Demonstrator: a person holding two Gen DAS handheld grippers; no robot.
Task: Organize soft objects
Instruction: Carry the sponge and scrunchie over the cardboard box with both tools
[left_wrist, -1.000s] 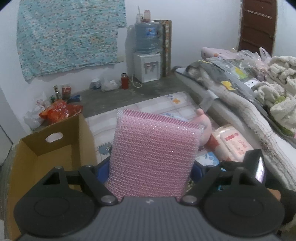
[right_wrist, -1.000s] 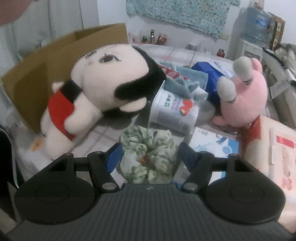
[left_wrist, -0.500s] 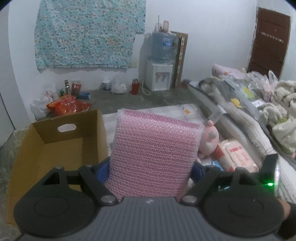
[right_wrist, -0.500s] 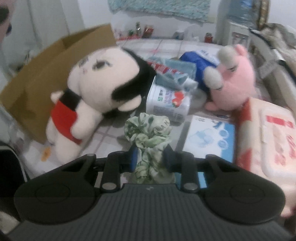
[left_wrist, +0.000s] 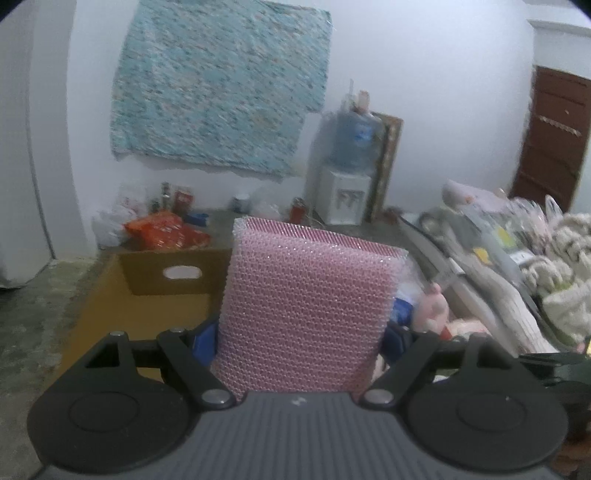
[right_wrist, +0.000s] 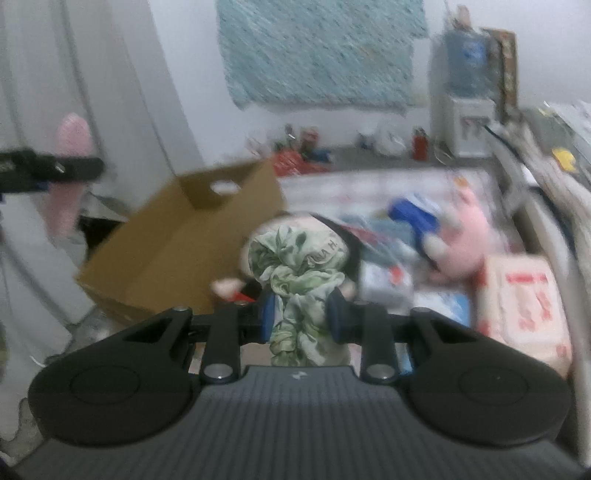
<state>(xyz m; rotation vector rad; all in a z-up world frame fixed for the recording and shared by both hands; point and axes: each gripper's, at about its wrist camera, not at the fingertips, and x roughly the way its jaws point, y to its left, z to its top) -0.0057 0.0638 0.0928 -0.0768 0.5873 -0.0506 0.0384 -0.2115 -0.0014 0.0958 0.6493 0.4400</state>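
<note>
Left gripper (left_wrist: 301, 338) grasping pink mesh sponge (left_wrist: 306, 314), wide, edge-held: may pivot out short of cardboard box (left_wrist: 155, 291). Right gripper (right_wrist: 300, 317), jaws just closing, clenched on green scrunchie (right_wrist: 295, 269): loose folds may slip free beside box.

White walls (left_wrist: 424, 55), brown door (left_wrist: 550, 147)

Each camera sits on its gripper body and looks forward and downward along the two fingers, so whatever is between them fills the near centre. The left wrist view faces the far wall above the cardboard box (left_wrist: 155, 295). The right wrist view faces the same wall from further right. Both share the box (right_wrist: 184, 251), wall cloth (left_wrist: 221, 92) and water dispenser (left_wrist: 347, 177).
</note>
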